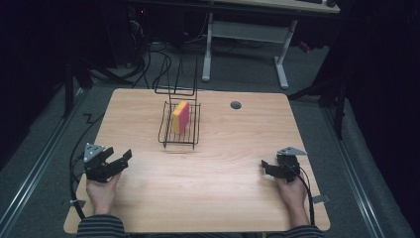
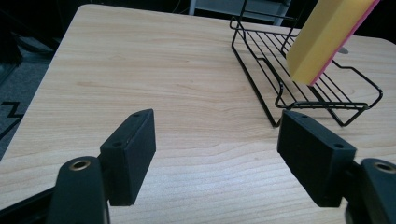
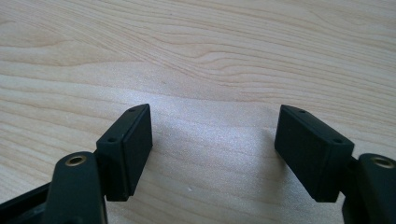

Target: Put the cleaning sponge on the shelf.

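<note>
Sponge, yellow-and-pink foam block (image 1: 181, 116), stands upright in black wire rack (image 1: 168, 134); left gripper (image 1: 122, 159) at eight o'clock, right gripper (image 1: 265, 167) at four, both spread, empty.

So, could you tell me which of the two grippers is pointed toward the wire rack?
The left gripper: its open jaws face the wire rack holding the sponge. The right gripper faces bare table.

A wire rack (image 1: 179, 130) is positioned on the table (image 1: 223, 188), behind centre. A sponge (image 1: 181, 116) is stood on edge in it. The left gripper (image 1: 120, 159) and right gripper (image 1: 266, 166) are held near the front corners, well apart.
</note>
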The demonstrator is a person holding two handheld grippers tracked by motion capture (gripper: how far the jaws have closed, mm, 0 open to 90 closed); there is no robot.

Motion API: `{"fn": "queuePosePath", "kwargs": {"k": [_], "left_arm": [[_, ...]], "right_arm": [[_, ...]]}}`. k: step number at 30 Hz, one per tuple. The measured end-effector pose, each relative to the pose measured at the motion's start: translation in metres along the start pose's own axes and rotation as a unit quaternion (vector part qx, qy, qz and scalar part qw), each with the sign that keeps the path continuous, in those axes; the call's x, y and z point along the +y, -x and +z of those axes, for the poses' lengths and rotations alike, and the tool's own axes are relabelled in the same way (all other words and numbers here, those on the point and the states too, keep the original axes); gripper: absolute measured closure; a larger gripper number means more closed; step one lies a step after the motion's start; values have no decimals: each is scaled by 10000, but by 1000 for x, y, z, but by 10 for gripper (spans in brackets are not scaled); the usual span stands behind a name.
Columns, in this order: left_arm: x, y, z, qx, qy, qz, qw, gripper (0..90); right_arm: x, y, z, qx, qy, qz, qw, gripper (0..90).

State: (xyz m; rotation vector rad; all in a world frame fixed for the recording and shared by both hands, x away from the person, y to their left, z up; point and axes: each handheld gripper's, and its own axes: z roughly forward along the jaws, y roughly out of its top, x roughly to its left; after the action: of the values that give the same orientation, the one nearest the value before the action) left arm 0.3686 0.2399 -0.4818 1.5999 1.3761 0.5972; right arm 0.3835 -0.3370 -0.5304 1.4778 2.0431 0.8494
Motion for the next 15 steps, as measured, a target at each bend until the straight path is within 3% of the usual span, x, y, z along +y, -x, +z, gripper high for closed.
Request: {"fn": "queuePosePath", "kwargs": {"k": [15], "left_arm": [[-7, -2, 11, -20, -201, -51, 9998, 284]], "right_arm": [[0, 0, 0, -3, 1, 0, 10000, 280]]}}
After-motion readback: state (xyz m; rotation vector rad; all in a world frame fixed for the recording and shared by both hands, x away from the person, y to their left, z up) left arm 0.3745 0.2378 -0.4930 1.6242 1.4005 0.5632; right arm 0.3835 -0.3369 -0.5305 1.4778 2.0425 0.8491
